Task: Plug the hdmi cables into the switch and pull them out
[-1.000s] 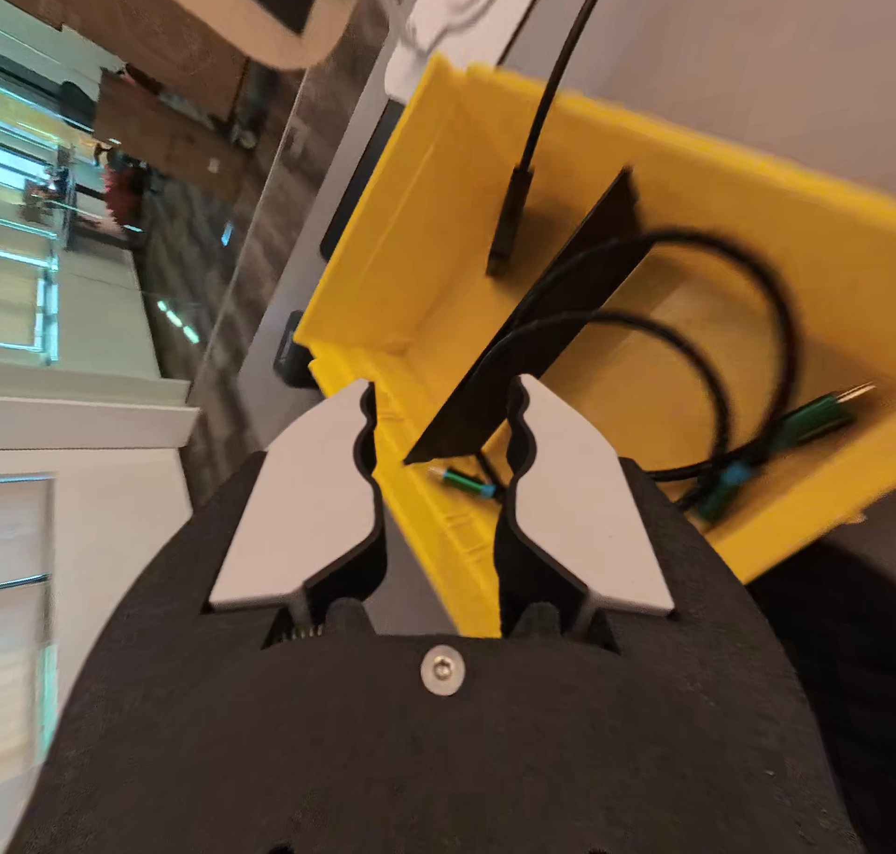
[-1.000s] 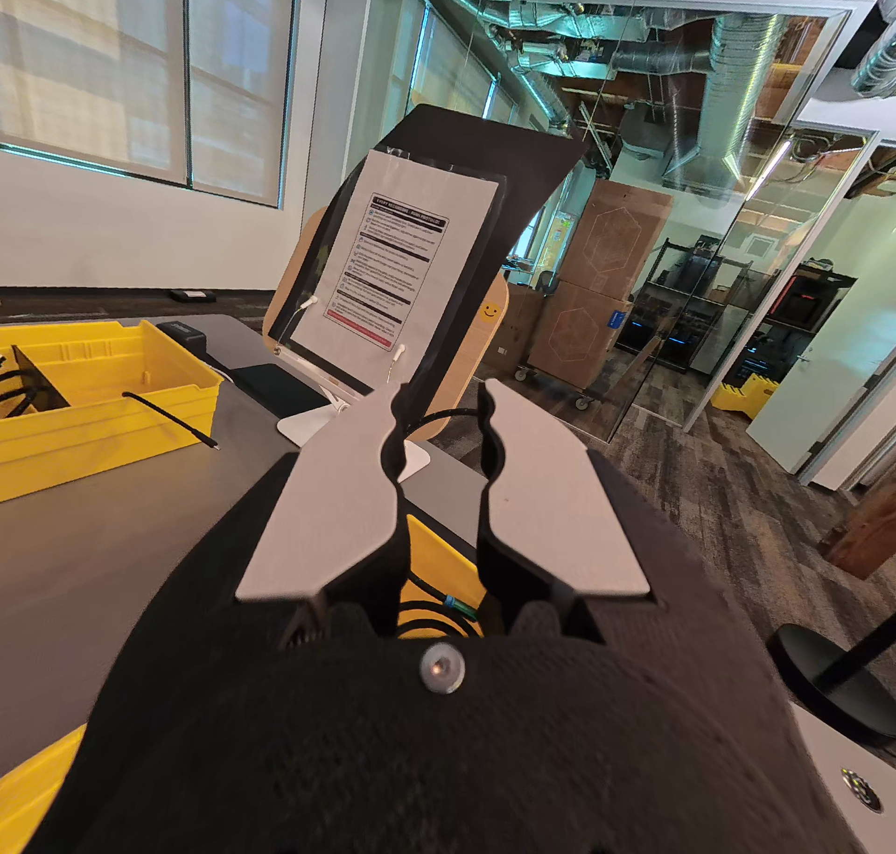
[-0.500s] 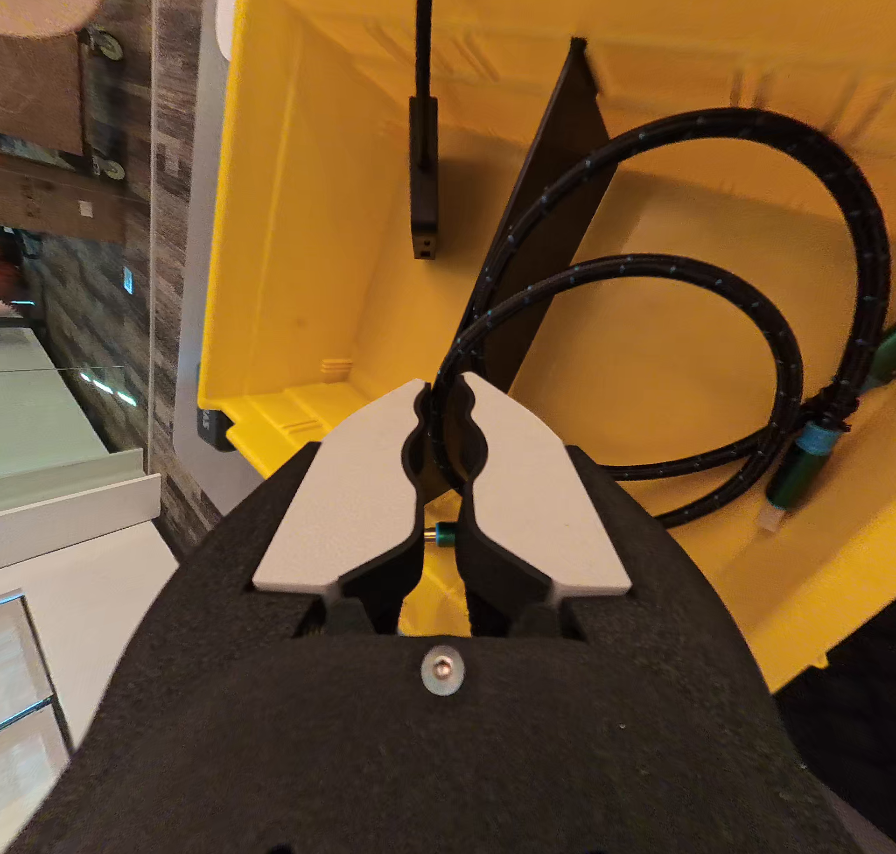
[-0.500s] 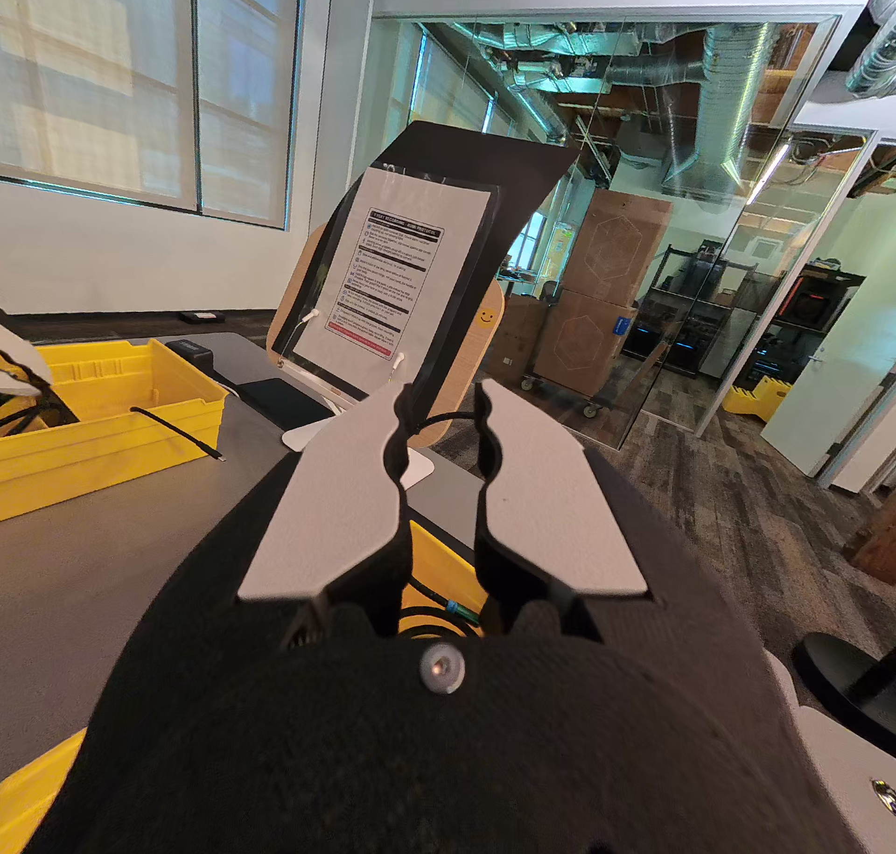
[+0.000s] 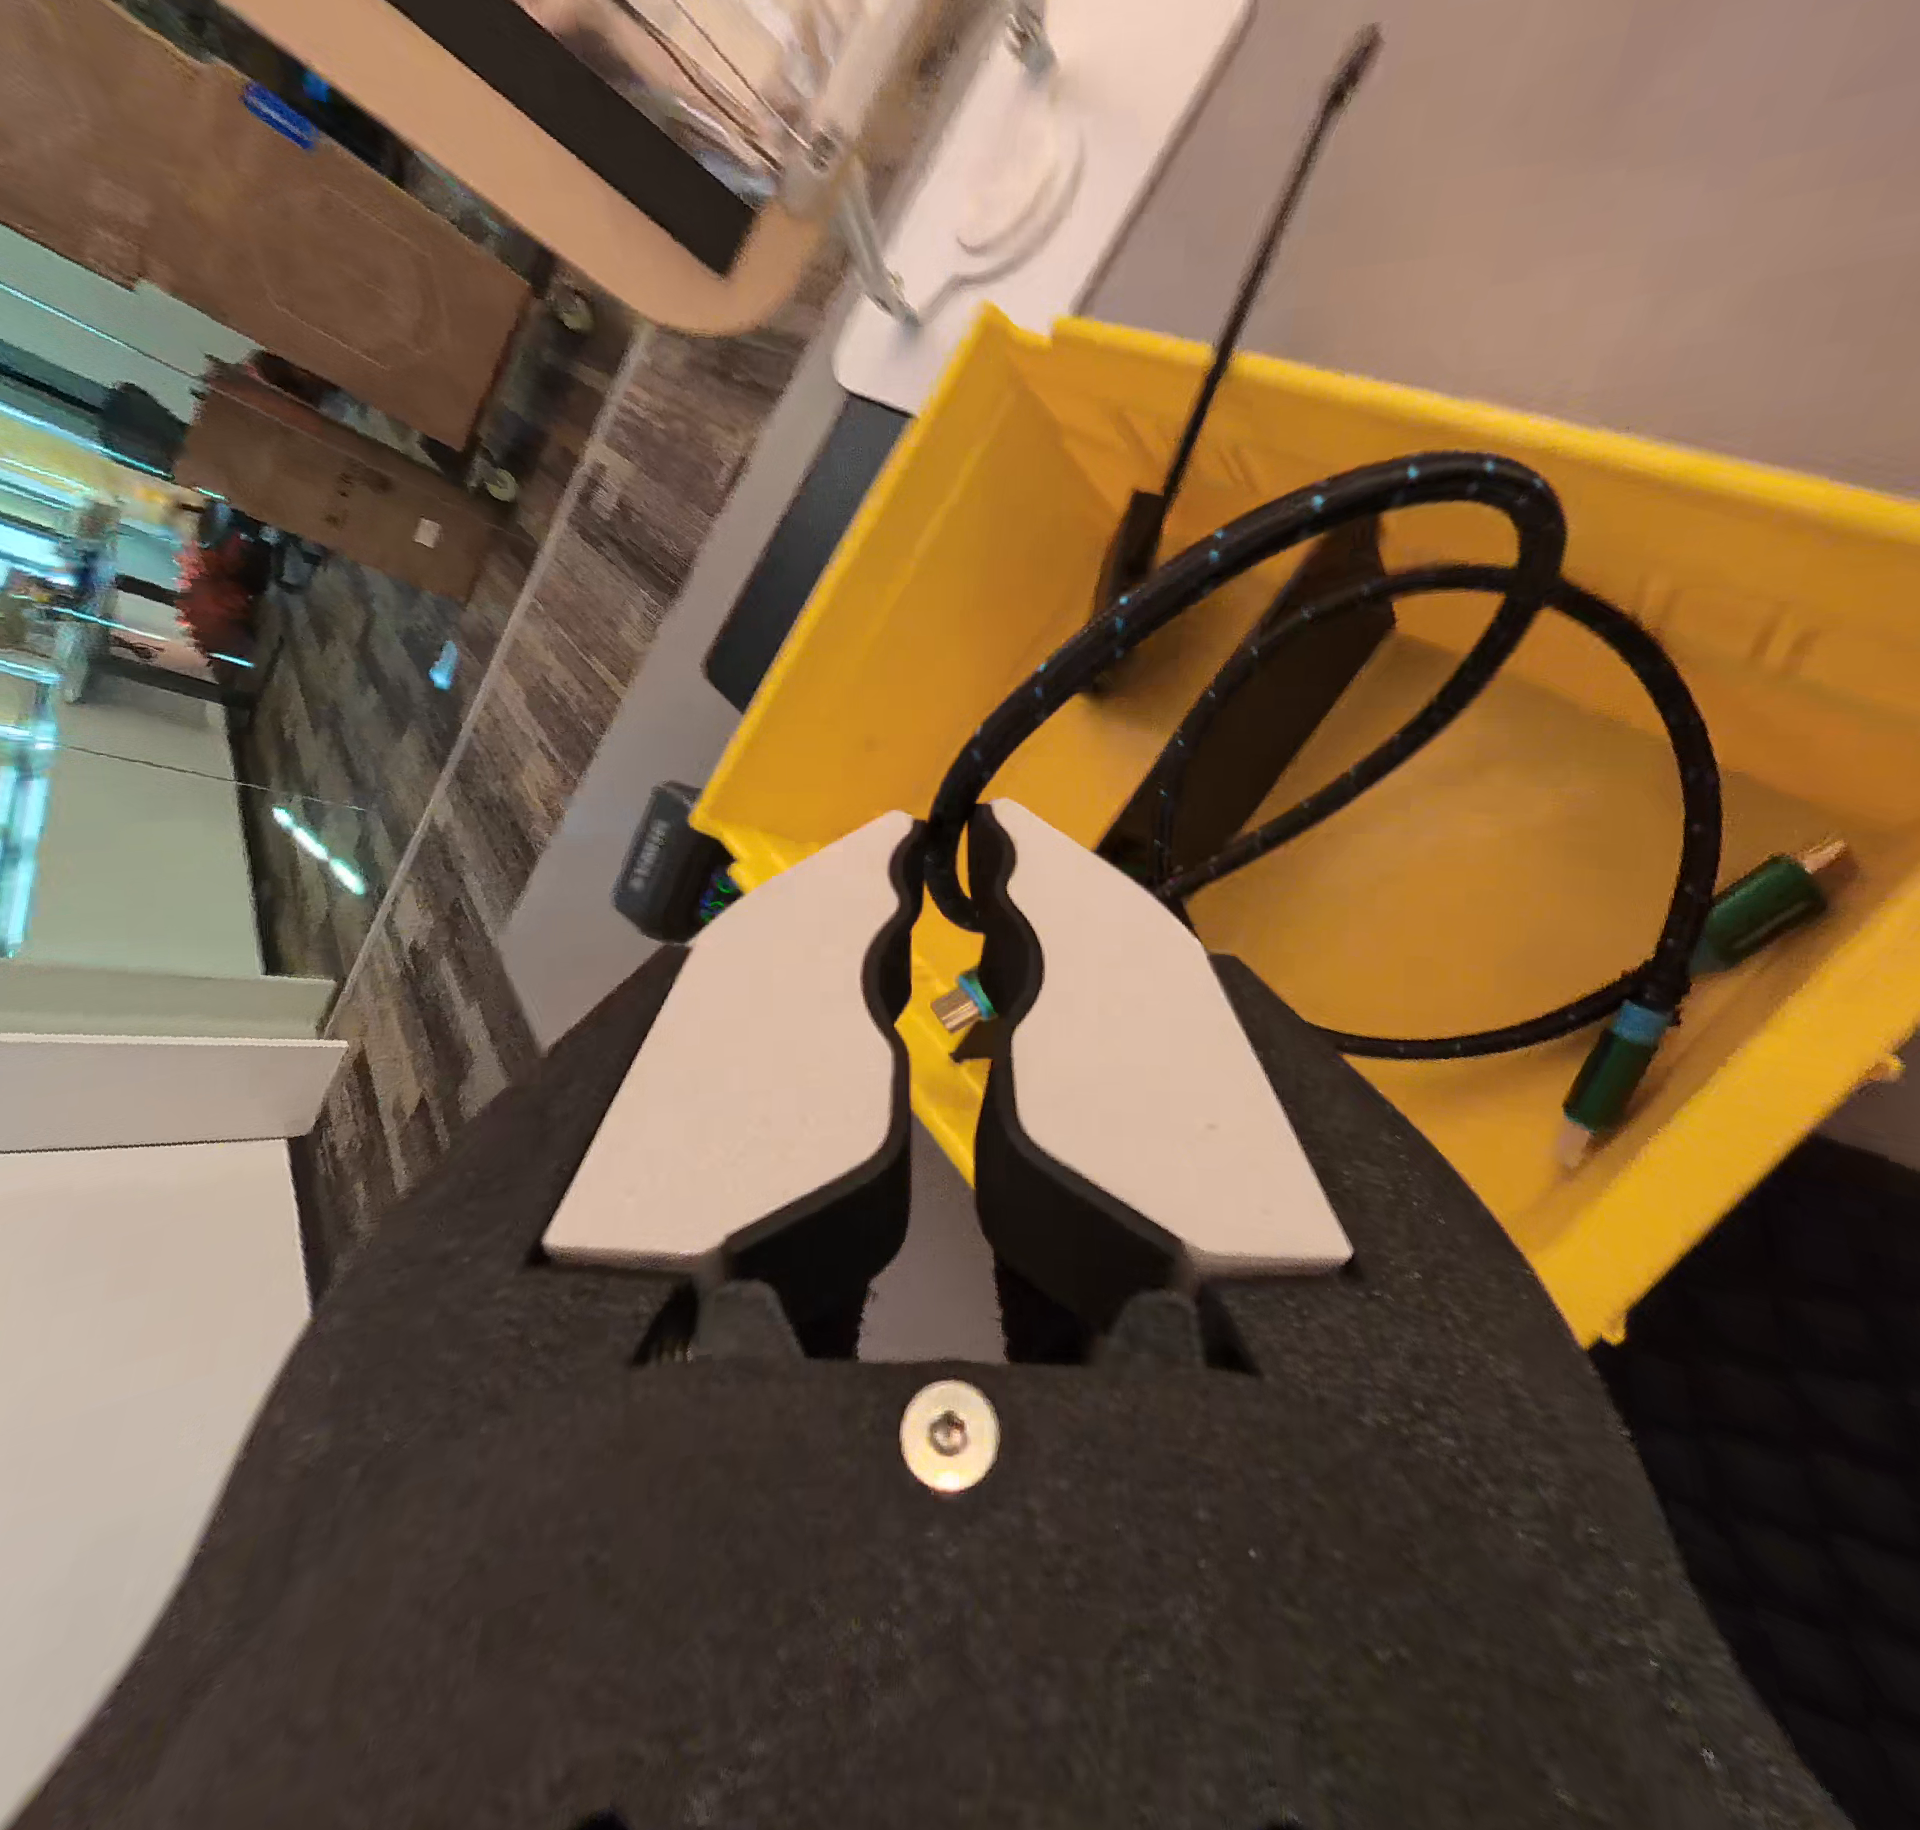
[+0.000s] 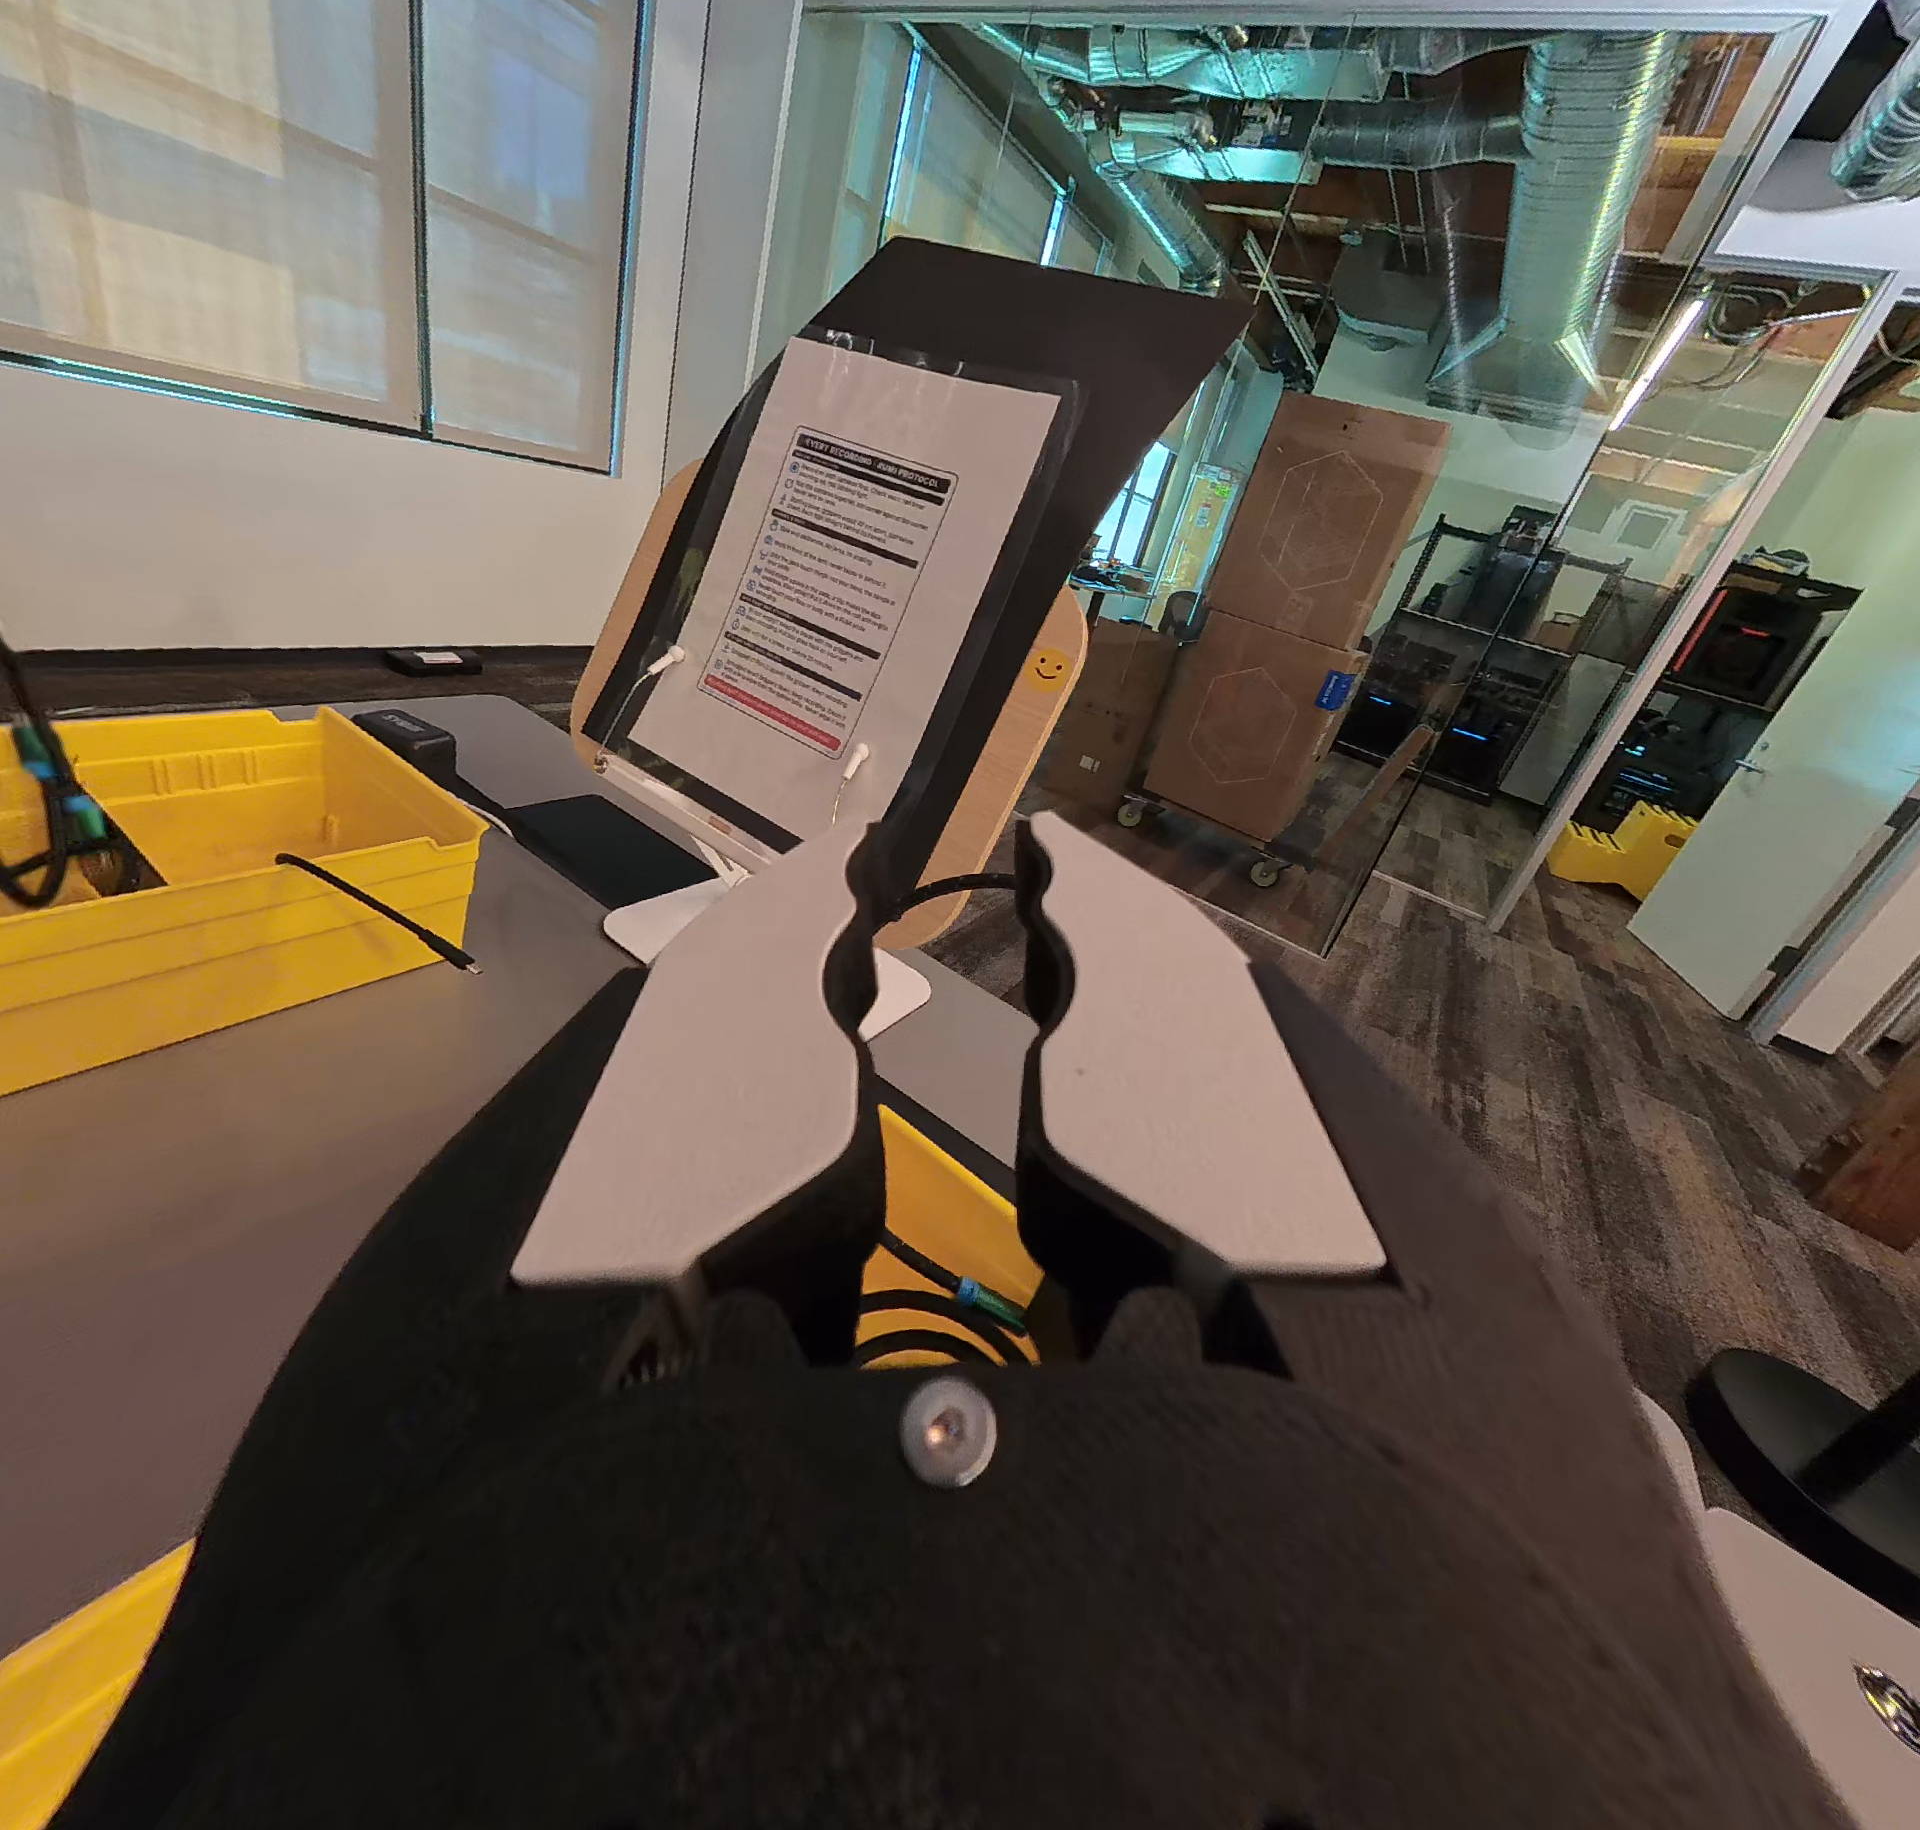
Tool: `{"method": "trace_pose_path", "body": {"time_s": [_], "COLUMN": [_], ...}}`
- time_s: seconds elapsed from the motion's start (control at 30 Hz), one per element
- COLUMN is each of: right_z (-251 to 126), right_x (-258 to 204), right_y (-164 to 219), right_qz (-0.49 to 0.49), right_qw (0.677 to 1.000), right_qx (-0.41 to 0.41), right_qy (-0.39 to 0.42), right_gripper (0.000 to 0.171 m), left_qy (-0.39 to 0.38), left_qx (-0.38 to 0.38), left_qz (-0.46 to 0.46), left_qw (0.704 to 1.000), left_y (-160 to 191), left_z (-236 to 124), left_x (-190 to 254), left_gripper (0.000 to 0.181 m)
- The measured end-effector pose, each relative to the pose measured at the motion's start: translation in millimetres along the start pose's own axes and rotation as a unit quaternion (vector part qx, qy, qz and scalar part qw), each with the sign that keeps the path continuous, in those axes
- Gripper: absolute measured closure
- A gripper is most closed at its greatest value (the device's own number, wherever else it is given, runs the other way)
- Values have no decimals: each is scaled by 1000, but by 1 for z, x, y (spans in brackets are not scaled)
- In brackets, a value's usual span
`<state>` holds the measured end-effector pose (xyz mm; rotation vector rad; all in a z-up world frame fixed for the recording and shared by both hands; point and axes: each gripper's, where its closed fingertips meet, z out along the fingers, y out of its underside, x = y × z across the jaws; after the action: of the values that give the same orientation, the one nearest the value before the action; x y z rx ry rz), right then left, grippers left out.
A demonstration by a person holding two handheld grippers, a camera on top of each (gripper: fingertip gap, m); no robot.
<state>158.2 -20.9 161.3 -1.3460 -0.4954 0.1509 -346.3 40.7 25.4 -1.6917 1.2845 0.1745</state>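
Left tool (image 5: pixel 951 824) clamps the braided HDMI cable (image 5: pixel 1299 523) above the yellow bin (image 5: pixel 935 533) — right tool (image 6: pixel 945 845) gapes apart.

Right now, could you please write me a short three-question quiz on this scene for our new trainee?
1. True or false: the left gripper is shut on a braided cable.
2. What holds the loose green plugs? A) yellow bin B) cardboard box C) grey table
3. Fill in: the right gripper is ____ and holds nothing.

Key: 1 true; 2 A; 3 open.
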Motion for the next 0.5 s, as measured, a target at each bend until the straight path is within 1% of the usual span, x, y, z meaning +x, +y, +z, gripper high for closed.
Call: {"method": "trace_pose_path", "body": {"time_s": [0.07, 0.13, 0.2, 0.27, 0.33, 0.4, 0.5], "right_z": [2, 3, 6, 8, 11, 13, 14], "right_x": [-1, -4, -7, -11, -15, -18, -21], "right_y": [0, 0, 0, 1, 3, 5, 6], "right_qz": [-6, -10, -13, -16, -23, -32, -44], "right_qw": [1000, 1000, 1000, 1000, 1000, 999, 998], "right_qx": [-2, -5, -6, -11, -18, -27, -34], "right_qy": [2, 0, -3, -7, -9, -9, -10], "right_gripper": [147, 147, 147, 147, 147, 147, 146], "left_qy": [-19, -16, 1, 39, 79, 121, 158], "left_qx": [47, 90, 131, 163, 177, 183, 169], "left_qz": [-17, -30, -25, -17, -13, -5, 31], "left_qw": [999, 995, 991, 986, 981, 976, 972], "left_y": [-21, -48, -81, -113, -139, -158, -170], "left_z": [-15, -30, -43, -50, -49, -42, -18], "left_x": [-7, -3, 10, 34, 62, 93, 137], "left_gripper": [174, 173, 174, 175, 175, 175, 175]}}
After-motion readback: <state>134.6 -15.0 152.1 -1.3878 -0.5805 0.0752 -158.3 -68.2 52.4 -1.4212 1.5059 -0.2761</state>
